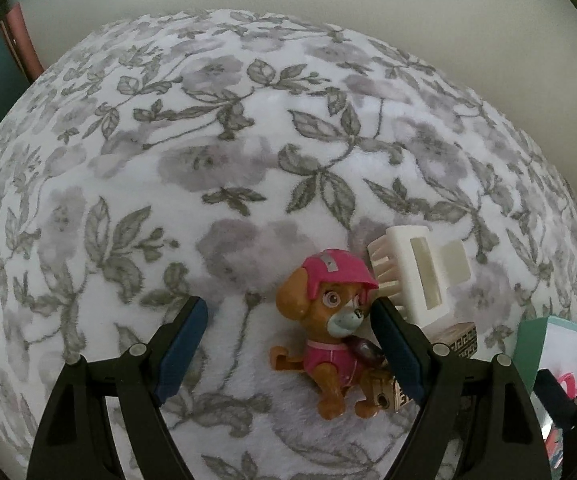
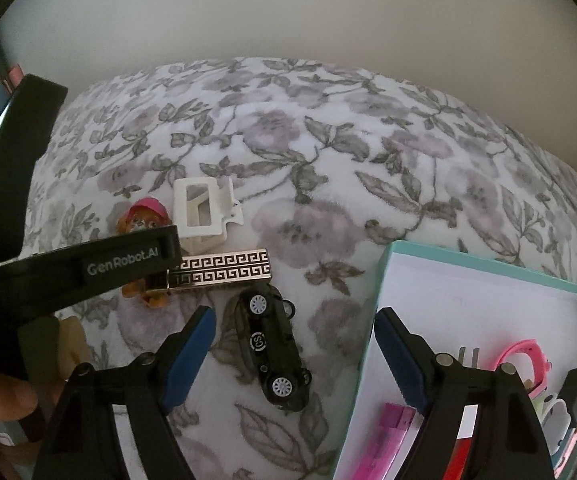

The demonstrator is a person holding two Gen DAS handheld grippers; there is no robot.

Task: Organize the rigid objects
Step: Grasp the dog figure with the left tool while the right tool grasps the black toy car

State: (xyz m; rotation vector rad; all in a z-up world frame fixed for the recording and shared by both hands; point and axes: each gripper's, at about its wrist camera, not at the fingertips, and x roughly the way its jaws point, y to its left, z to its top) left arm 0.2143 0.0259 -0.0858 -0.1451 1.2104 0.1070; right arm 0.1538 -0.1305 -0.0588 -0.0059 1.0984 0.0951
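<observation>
A toy dog (image 1: pixel 328 332) with a pink helmet lies on the floral blanket (image 1: pixel 216 128), between the open fingers of my left gripper (image 1: pixel 288 344), close to its right finger. A white hair claw clip (image 1: pixel 420 276) lies just behind it. In the right wrist view the dog (image 2: pixel 144 216), the white clip (image 2: pixel 204 212), a patterned metal bar (image 2: pixel 224 270) and a black toy car (image 2: pixel 272 348) lie in a cluster. My right gripper (image 2: pixel 294 354) is open and empty, above the car. A teal-rimmed box (image 2: pixel 488 276) at right holds several items.
The box shows at the right edge of the left wrist view (image 1: pixel 528 344). The left gripper's body (image 2: pixel 88 272) reaches in from the left of the right wrist view. A wall stands behind the bed. The box holds a pink band (image 2: pixel 524 354) and a magenta item (image 2: pixel 388 436).
</observation>
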